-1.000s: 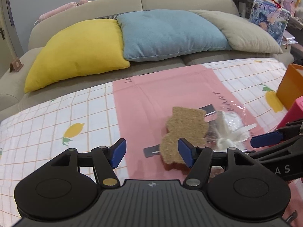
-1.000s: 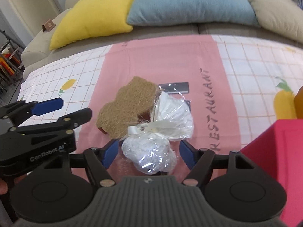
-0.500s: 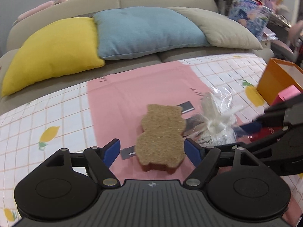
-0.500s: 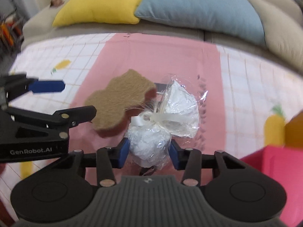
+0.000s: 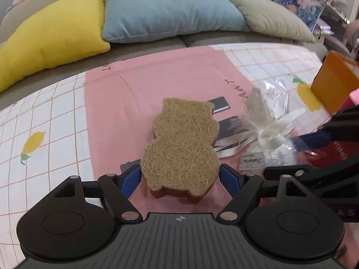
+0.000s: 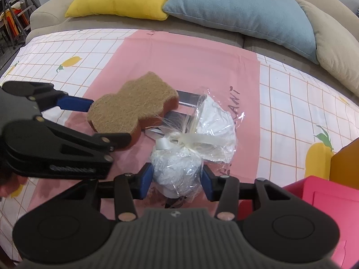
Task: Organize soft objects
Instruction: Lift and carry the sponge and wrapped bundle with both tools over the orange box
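Observation:
A brown bear-shaped sponge (image 5: pixel 181 150) with a reddish underside lies on the pink mat (image 5: pixel 139 94). My left gripper (image 5: pixel 179 177) is shut on the sponge's near end, blue pads against both sides. The sponge also shows in the right wrist view (image 6: pixel 132 112). A white bundle in clear wrap tied with white ribbon (image 6: pixel 190 148) lies just right of the sponge. My right gripper (image 6: pixel 177 179) is shut on the bundle's round near end. The bundle also shows in the left wrist view (image 5: pixel 269 130), with the right gripper's fingers beside it.
The table has a checked lemon-print cloth (image 5: pixel 44 130). An orange box (image 5: pixel 334 85) and a pink box (image 6: pixel 318 201) stand at the right. A dark flat card (image 5: pixel 219 104) lies under the sponge and bundle. A sofa with yellow (image 5: pixel 51 35), blue and beige cushions is behind.
Both grippers moved forward and closed. The left one closed on the sponge's near end, the right one on the bundle's round end.

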A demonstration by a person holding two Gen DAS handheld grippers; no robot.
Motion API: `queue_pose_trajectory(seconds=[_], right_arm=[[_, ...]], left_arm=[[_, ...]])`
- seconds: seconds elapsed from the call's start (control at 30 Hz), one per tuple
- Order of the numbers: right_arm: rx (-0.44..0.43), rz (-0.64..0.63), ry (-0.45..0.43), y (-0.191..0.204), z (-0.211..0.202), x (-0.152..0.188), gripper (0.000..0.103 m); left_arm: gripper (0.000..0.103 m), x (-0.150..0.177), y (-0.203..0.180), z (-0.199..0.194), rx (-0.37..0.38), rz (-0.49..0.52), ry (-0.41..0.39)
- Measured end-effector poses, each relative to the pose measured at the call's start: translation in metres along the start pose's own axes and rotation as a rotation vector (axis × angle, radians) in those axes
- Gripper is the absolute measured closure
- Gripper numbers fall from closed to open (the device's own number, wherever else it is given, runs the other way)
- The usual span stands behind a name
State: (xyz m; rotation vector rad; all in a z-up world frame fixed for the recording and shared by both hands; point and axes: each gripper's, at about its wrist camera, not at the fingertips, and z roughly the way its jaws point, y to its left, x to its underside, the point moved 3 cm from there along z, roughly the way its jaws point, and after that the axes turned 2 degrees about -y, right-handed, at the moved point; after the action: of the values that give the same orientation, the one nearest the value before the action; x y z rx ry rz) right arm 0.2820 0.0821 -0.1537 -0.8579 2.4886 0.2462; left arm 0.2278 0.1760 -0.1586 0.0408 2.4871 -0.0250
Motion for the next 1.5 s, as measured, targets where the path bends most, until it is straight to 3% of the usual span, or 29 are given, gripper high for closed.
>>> queue_pose_trajectory(seconds=[0.17, 0.33, 0.47, 1.03, 1.1, 1.3, 1.5], right_arm=[[0.001, -0.009, 0.0, 0.001, -0.001, 0.002, 0.055], [-0.002, -0.016, -0.001, 0.002, -0.001, 0.003, 0.055], [-0.004, -0.018, 0.002, 0.001, 0.0, 0.004, 0.054], [0.001, -0.032, 0.016, 0.001, 0.003, 0.006, 0.051], [-0.001, -0.033, 0.018, 0.001, 0.003, 0.006, 0.051], [0.004, -0.039, 0.018, 0.001, 0.003, 0.007, 0.051], [-0.002, -0.054, 0.007, 0.002, 0.0, 0.008, 0.054]], left_arm=[[0.01, 0.007, -0.004, 0.014, -0.031, -0.02, 0.054], [0.0, 0.014, -0.002, 0.013, -0.051, -0.074, 0.016], [0.0, 0.019, 0.003, 0.014, -0.093, -0.133, 0.011], [0.0, 0.016, -0.005, 0.015, -0.163, -0.181, -0.021], [0.012, 0.012, -0.009, 0.01, -0.151, -0.143, -0.068], [0.008, 0.006, -0.011, 0.017, -0.144, -0.11, -0.053], [0.023, 0.008, -0.005, 0.011, -0.104, -0.165, -0.057]])
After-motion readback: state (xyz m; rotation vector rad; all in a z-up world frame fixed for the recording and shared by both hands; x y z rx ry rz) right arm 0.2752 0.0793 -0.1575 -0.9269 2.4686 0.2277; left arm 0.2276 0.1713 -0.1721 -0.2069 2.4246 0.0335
